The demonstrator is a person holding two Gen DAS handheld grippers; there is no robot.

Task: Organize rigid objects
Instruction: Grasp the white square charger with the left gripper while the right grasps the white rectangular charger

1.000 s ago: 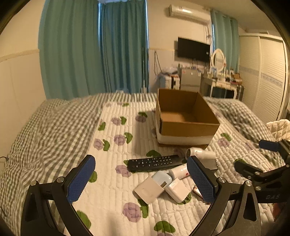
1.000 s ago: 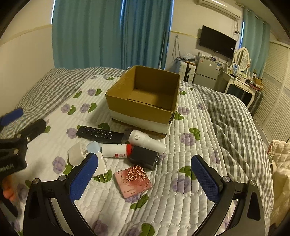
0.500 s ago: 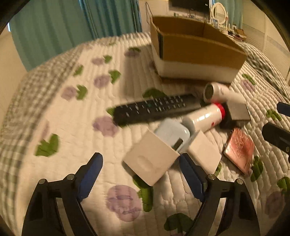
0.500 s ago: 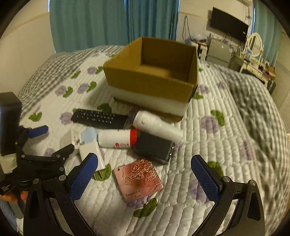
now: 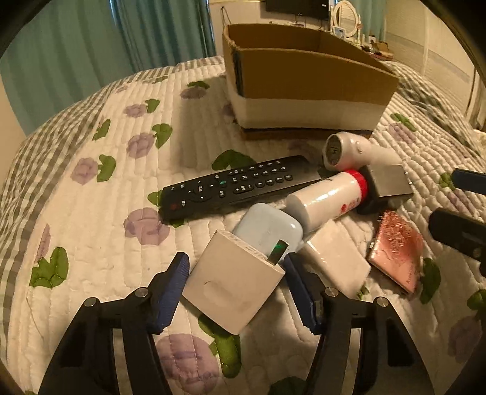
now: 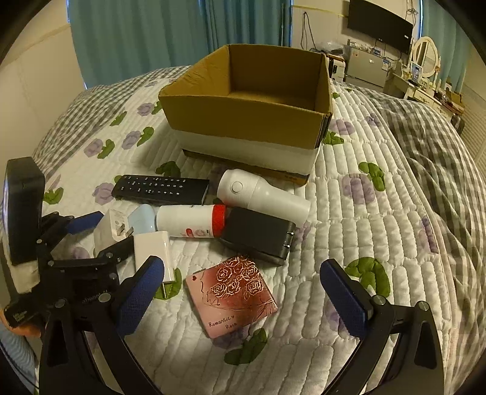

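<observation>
An open cardboard box [image 5: 303, 76] [image 6: 249, 100] stands on the quilted bed. In front of it lie a black remote [image 5: 237, 185] [image 6: 161, 188], a white cylinder device [image 6: 261, 194], a white bottle with a red cap [image 5: 328, 197] [image 6: 188, 221], a black adapter [image 6: 258, 237], a pale blue case [image 5: 267, 231], two white chargers and a pink rose card [image 6: 234, 291]. My left gripper [image 5: 235, 285] is open, its pads on either side of the near white charger [image 5: 234, 282]. My right gripper [image 6: 243, 294] is open above the pink card.
The bed's quilt [image 6: 379, 212] has a grey checked cover bunched at the right. Teal curtains [image 6: 152, 33] hang behind. A dresser with a mirror [image 6: 425, 57] and a wall television [image 6: 379, 18] stand at the far right.
My left gripper has dropped down and forward to the white charger and narrowed around it. My right gripper has moved closer to the objects, over the pink card.
</observation>
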